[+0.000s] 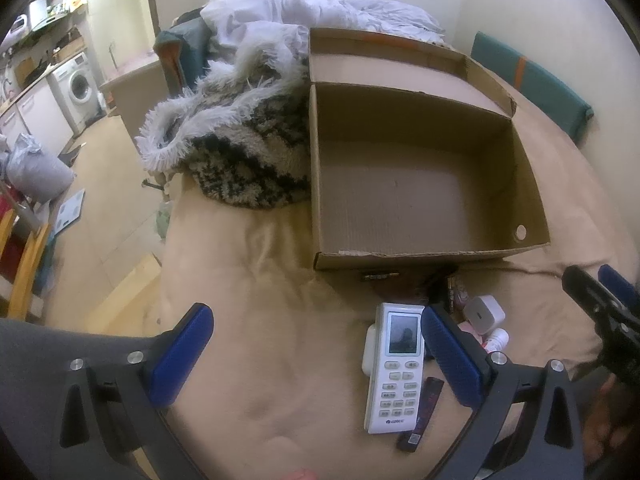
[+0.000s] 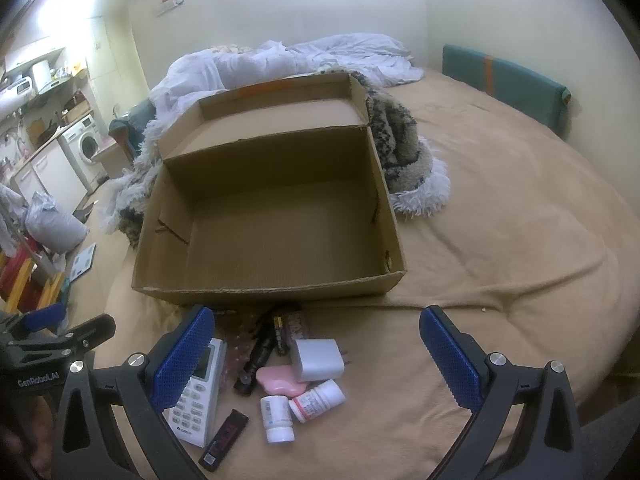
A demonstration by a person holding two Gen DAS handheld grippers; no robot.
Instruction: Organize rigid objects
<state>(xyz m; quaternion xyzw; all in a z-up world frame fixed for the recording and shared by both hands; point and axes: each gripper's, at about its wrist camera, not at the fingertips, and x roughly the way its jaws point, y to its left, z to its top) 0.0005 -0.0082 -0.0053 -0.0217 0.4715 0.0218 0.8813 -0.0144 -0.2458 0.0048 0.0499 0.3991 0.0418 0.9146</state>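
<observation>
An open, empty cardboard box [image 1: 532,216] [image 2: 384,280] sits on a tan bed. In front of it lie a white remote [image 1: 394,368] [image 2: 200,396], a black lighter [image 1: 424,416] [image 2: 224,440], a white charger [image 2: 318,358] [image 1: 484,314], a pink object [image 2: 278,380], two white pill bottles [image 2: 276,418] [image 2: 318,400], and dark items [image 2: 276,334] near the box. My left gripper [image 1: 316,326] is open, above the bed, with the remote beside its right finger. My right gripper [image 2: 316,328] is open over the pile of small objects.
A fluffy black-and-white blanket [image 1: 240,148] [image 2: 404,148] and white bedding [image 1: 288,8] lie behind and beside the box. A teal cushion [image 2: 508,84] stands at the back right. The floor, a washing machine [image 1: 78,88] and clutter are to the left.
</observation>
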